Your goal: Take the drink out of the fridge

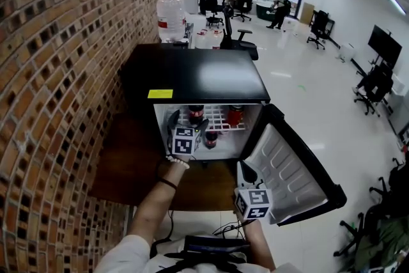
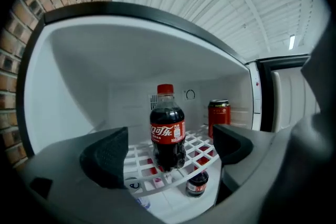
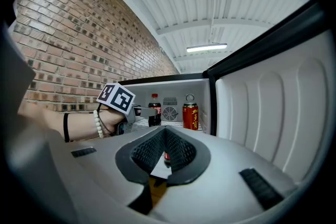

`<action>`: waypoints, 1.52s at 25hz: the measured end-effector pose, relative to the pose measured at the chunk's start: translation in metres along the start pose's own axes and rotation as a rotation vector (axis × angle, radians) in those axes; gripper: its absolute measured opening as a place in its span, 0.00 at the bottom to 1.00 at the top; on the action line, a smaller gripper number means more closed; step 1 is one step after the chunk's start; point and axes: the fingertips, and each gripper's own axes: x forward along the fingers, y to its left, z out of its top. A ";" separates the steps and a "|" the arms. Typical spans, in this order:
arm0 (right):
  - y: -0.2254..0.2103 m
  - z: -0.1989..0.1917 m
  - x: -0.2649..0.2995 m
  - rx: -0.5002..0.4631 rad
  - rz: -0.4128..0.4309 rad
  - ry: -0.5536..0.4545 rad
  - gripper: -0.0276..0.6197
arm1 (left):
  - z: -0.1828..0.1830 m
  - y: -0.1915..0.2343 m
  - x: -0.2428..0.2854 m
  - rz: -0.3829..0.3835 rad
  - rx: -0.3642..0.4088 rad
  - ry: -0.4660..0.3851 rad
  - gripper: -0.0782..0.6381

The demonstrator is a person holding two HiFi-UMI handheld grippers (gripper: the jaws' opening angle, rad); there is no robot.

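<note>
- Red-capped cola bottle stands upright on the white wire shelf of the open mini fridge, its long axis vertical.
- Left gripper sits at the fridge mouth, jaws spread wide and gripping nothing. The bottle is straight ahead, framed between the pads but deeper in and untouched.
- Judging from that, the next move is a level push forward, then a squeeze on the bottle's body.
- Right gripper hangs by the open door, jaws pressed together and empty. The left is far nearer the drink.
- Red can stands to the bottle's right, apart from it. A small dark bottle sits below the shelf.
- The bottle's red label carries white Chinese Coca-Cola script. The can's gold characters and the yellow sticker are unreadable.
</note>
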 end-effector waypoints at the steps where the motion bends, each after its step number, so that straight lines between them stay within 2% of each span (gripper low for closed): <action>1: 0.000 0.000 0.000 0.000 -0.002 0.001 0.06 | -0.001 0.001 0.004 0.003 0.004 0.006 0.81; 15: -0.008 -0.001 -0.004 0.003 -0.028 0.001 0.06 | -0.005 0.010 0.048 0.006 -0.002 0.052 0.78; 19: -0.011 -0.002 -0.006 0.006 -0.034 0.000 0.06 | -0.005 0.009 0.049 0.007 0.012 0.050 0.72; 24: -0.014 -0.003 -0.008 0.007 -0.039 -0.002 0.06 | -0.005 0.005 0.050 -0.007 0.026 0.048 0.57; 38: -0.016 0.000 -0.013 0.008 -0.050 -0.009 0.06 | -0.002 0.005 0.050 -0.008 -0.006 0.040 0.53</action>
